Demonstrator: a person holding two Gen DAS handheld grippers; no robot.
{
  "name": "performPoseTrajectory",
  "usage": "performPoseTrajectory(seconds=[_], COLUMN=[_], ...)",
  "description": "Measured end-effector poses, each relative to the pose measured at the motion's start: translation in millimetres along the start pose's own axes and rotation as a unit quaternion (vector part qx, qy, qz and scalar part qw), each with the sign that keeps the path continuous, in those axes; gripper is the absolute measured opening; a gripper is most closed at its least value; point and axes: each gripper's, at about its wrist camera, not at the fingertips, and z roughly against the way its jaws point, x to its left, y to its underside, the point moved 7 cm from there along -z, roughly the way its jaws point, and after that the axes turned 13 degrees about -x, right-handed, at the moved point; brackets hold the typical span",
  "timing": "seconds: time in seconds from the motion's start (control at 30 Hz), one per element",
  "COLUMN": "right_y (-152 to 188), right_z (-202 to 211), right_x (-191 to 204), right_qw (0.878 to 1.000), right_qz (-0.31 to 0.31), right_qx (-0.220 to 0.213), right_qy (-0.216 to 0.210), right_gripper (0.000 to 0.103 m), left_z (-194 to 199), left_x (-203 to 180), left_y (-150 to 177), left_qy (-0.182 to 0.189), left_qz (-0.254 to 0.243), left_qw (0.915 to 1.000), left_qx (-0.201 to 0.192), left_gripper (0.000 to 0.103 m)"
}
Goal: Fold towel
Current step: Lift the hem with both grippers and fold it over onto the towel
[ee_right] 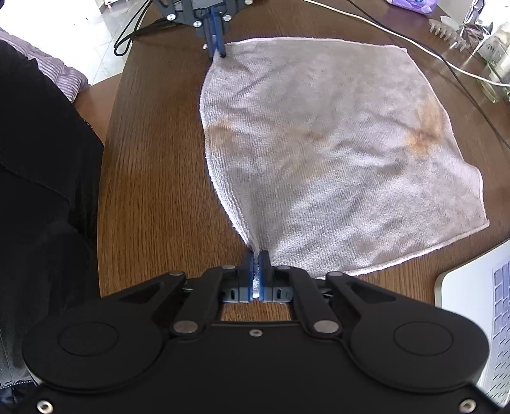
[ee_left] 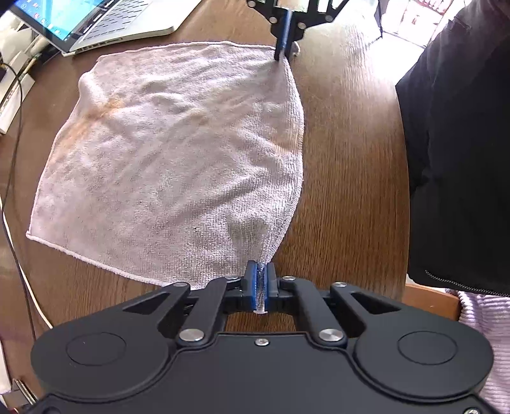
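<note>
A pale pink-white towel (ee_left: pixel 178 153) with orange-brown stains lies spread on the brown wooden table (ee_left: pixel 347 159). My left gripper (ee_left: pixel 261 270) is shut on one near corner of the towel. My right gripper (ee_left: pixel 283 54), seen at the top of the left wrist view, is shut on the other corner of the same edge. In the right wrist view the towel (ee_right: pixel 344 153) spreads to the right, my right gripper (ee_right: pixel 255 259) pinches its corner, and my left gripper (ee_right: pixel 216 52) pinches the far corner. The edge between them is lifted slightly and taut.
A laptop (ee_left: pixel 95 22) sits beyond the towel's far side; it also shows in the right wrist view (ee_right: pixel 478 318). Cables (ee_left: pixel 16 191) run along the table's edge. A person in black clothing (ee_left: pixel 462 159) stands close by the table. Clutter (ee_right: pixel 478 47) lies at one corner.
</note>
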Motion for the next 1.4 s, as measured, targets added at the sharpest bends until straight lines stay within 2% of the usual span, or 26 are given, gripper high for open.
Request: performPoseTrajectory(seconds=[0.4, 0.57, 0.7, 1.07, 1.4], right_y=[-13.1, -17.9, -21.6, -31.6, -29.6], right_z=[21.4, 29.4, 31.8, 32.1, 15.6], right_x=[-27.7, -48.5, -75.8, -146.6, -211.8], right_qw=[0.999, 0.998, 0.997, 0.995, 0.995], right_qz=[-0.014, -0.013, -0.016, -0.033, -0.057], right_qx=[-0.034, -0.042, -0.047, -0.052, -0.040], right_qy=[0.033, 0.050, 0.061, 0.076, 0.078], right_gripper=[0.003, 0.003, 0.003, 0.003, 0.003], left_z=[18.4, 25.2, 27.4, 21.1, 6.7], left_x=[37.7, 63.5, 89.2, 152.6, 211.2], left_y=[-15.6, -20.4, -26.5, -41.3, -46.3], left_qy=[-0.037, -0.066, -0.083, -0.092, -0.098], left_qz=[0.020, 0.029, 0.036, 0.038, 0.054], left_qw=[0.9989, 0.9970, 0.9955, 0.9948, 0.9937], left_qx=[-0.022, -0.027, -0.029, -0.023, -0.011], left_gripper=[0.004, 0.004, 0.004, 0.004, 0.004])
